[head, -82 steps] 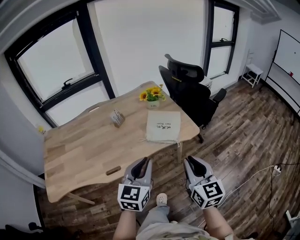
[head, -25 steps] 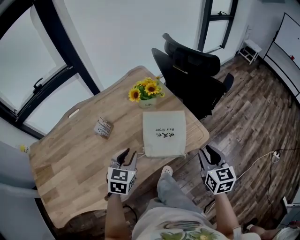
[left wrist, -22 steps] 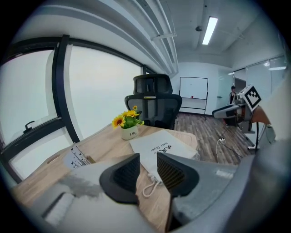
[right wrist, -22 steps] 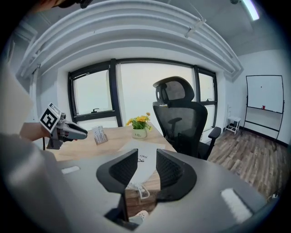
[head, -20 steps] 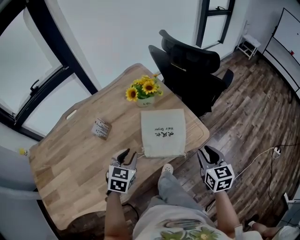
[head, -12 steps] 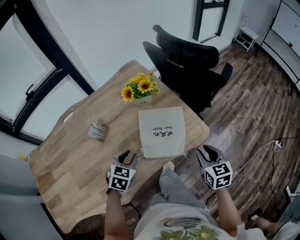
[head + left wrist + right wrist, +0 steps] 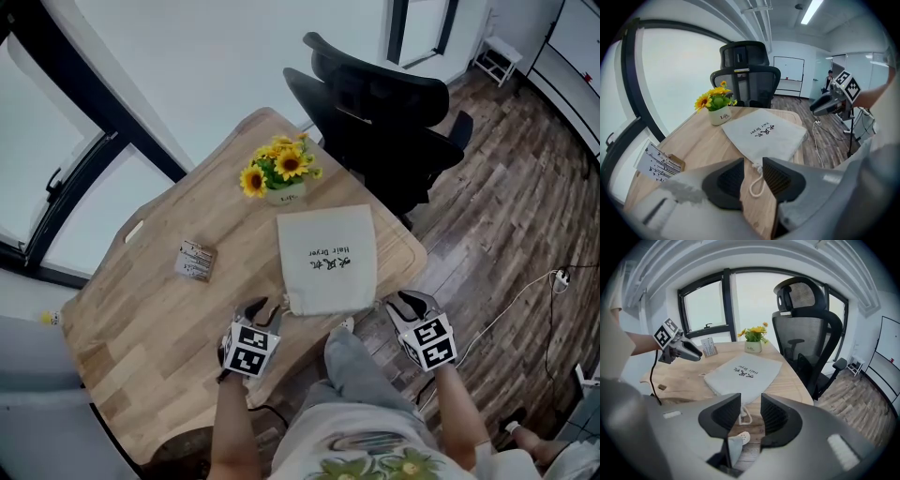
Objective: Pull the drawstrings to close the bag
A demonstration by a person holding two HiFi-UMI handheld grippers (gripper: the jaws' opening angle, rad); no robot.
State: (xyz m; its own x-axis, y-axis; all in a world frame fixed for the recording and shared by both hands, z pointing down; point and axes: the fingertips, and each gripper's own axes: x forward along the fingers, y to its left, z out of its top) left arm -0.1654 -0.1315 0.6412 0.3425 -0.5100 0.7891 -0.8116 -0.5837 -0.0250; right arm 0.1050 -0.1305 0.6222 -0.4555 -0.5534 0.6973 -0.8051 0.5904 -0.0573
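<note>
Bag: the drawstring bag (image 7: 327,258) is lying flat on the counter (image 7: 159,319), with its mouth end at the counter's near edge, toward the person.
Left drawstring: a cord loop (image 7: 757,183) is trailing onto the counter from the bag's left mouth corner.
Right drawstring: a second loop (image 7: 744,417) is hanging from the bag's right mouth corner, over the counter edge.
Left gripper: the left gripper (image 7: 261,307) is hovering just beside the bag's left mouth corner. Its jaws are opening, and the loop is lying in line between them, unpinched.
Right gripper: the right gripper (image 7: 398,302) is hovering near the bag's right mouth corner. Its jaws are opening and nothing is clamped.
Step in hand: approaching the cords; the bag mouth is looking ungathered.
Next move: each gripper is needing to advance over its loop, close on the cord, then pull outward from the bag.
</note>
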